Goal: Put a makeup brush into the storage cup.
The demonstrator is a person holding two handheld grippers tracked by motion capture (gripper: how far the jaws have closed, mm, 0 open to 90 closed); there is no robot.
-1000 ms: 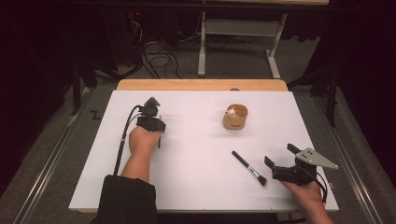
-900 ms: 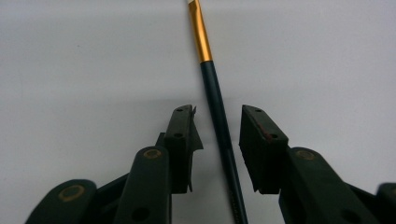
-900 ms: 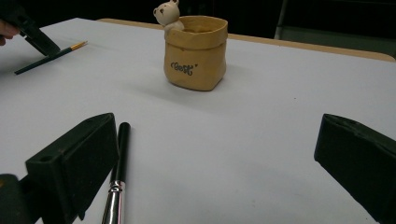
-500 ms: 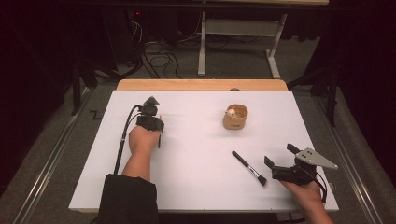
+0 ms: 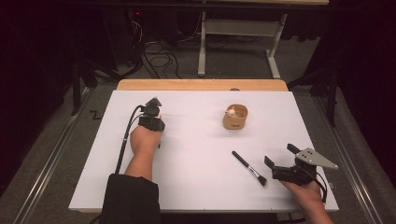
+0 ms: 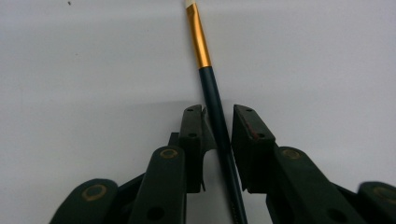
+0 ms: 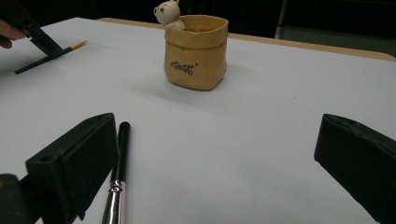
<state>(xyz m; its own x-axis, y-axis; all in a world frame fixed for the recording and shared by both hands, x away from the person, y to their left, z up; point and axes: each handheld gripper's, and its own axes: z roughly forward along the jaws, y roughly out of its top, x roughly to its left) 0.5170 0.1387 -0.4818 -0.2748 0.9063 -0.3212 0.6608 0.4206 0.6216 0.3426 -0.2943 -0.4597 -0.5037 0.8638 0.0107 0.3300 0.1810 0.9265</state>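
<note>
**Slim brush lined up between the left tongs**

A thin dark-handled paintbrush with a gold ferrule (image 6: 211,88) lies flat on the white worktop (image 5: 196,140). Its long axis runs toward twelve o'clock in the left gripper view, straight out between the jaws of the left tongs (image 6: 219,123). These have just been closing and stand narrow about the handle; firm pad contact cannot be told. The right tongs (image 7: 215,154) are held wide open, empty, at four o'clock.
</note>
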